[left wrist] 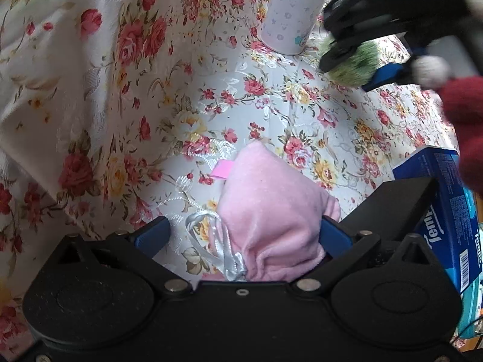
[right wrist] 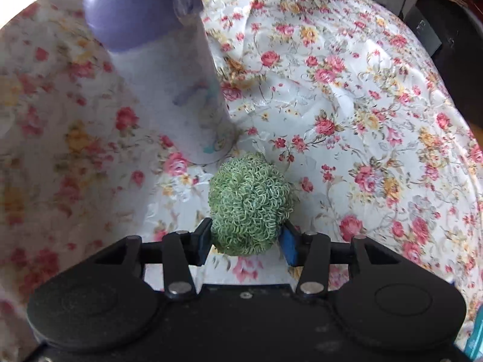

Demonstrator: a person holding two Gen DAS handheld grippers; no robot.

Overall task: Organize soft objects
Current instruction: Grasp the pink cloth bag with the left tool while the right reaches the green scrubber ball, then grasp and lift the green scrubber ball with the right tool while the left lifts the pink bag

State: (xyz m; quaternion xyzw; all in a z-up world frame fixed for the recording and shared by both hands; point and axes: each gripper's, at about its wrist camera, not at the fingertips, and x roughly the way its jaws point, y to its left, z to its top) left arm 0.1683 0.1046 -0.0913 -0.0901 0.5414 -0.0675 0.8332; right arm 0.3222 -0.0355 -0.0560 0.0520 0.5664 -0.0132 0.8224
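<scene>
In the left wrist view the left tongs (left wrist: 243, 233) stand wide, their blue pads well apart on either side of a pink velvet pouch (left wrist: 268, 220). The right pad touches the pouch's side; the left pad is clear of it, with floral cloth showing in the gap. The pouch lies on the tabletop (left wrist: 286, 114), which is covered by a rose-patterned cloth. Its long axis runs away from the camera, with the gathered mouth and a silver drawstring (left wrist: 217, 247) nearest the tongs and the closed end pointing away. A small pink tag (left wrist: 219, 170) sticks out on its left side. At the right edge lies a blue tissue pack (left wrist: 446, 211), and a person's red sleeve (left wrist: 465, 120) hangs over it. Farther off stands a pale patterned bottle (left wrist: 292, 12).

Only this view shows the pouch, the pack and the sleeve; it also shows the right tongs (left wrist: 350, 60) from outside.

In the right wrist view the right tongs (right wrist: 246, 236) are narrow, both pads pressed against a green looped scrubber ball (right wrist: 250, 205) that sits on the cloth. The ball is round, with no clear long axis. Just beyond it the bottle (right wrist: 169, 90) stands with its lilac cap (right wrist: 139, 3) on, blurred, a detail the left view cuts off
</scene>
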